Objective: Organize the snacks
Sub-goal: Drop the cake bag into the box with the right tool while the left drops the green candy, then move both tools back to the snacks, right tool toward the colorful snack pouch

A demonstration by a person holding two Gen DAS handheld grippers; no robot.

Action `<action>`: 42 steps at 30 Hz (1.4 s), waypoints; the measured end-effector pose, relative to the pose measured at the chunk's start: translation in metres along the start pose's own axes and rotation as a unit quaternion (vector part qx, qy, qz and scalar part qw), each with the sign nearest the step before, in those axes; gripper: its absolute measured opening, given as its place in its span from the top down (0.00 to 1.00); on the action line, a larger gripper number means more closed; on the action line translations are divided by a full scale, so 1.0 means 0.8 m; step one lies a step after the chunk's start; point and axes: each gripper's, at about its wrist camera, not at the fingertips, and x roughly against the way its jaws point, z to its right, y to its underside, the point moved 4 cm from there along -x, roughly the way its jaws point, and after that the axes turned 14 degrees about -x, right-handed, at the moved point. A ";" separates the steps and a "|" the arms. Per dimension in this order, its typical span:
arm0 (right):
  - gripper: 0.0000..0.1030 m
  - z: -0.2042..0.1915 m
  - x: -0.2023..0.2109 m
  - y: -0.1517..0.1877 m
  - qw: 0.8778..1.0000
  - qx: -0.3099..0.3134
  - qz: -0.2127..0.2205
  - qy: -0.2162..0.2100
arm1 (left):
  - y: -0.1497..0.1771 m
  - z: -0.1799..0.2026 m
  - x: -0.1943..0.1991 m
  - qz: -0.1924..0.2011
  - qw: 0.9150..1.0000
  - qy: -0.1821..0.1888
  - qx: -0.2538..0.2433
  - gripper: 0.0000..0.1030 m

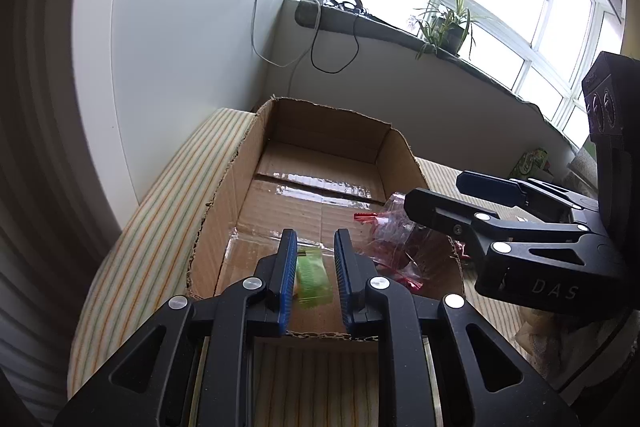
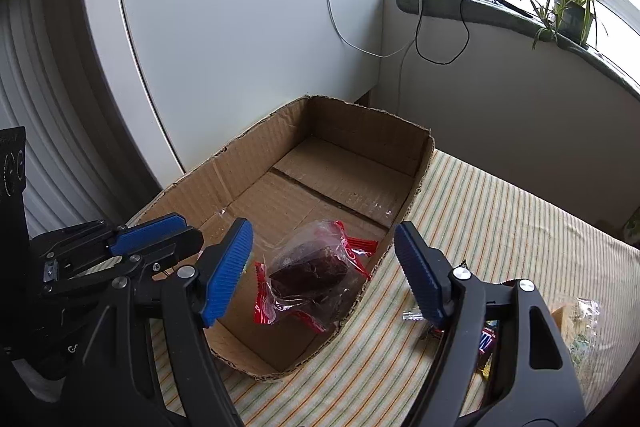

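Note:
An open cardboard box [image 1: 224, 195] stands on a striped cloth; it also shows in the right wrist view [image 2: 360, 131]. My left gripper [image 1: 316, 251] hovers over the box's near end, its jaws apart, with a small green snack packet [image 1: 314, 281] between the pads, blurred and touching only the left pad if any. A clear packet with red ends holding a dark cake [image 2: 312, 275] lies inside the box by its right wall; it also shows in the left wrist view [image 1: 394, 247]. My right gripper [image 2: 324, 275] is wide open above that packet, not touching it.
More wrapped snacks [image 2: 488, 343] lie on the striped cloth [image 2: 500, 227] to the right of the box. A white wall panel [image 2: 240, 27] stands behind the box. A windowsill with a potted plant [image 1: 452, 23] and cables [image 1: 332, 39] runs along the back.

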 end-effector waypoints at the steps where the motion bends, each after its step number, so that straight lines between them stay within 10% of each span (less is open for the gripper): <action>1: 0.23 0.002 0.002 0.000 1.000 -0.002 0.001 0.000 | 0.000 0.000 0.001 0.000 1.000 0.000 0.001 0.83; 21: 0.17 0.088 0.098 0.016 0.999 -0.024 0.036 0.027 | -0.008 0.037 0.023 0.016 1.000 0.023 -0.011 0.83; 42: 0.17 0.213 0.138 0.131 0.994 -0.093 -0.009 0.064 | -0.007 0.168 0.001 -0.011 0.990 0.123 -0.065 0.83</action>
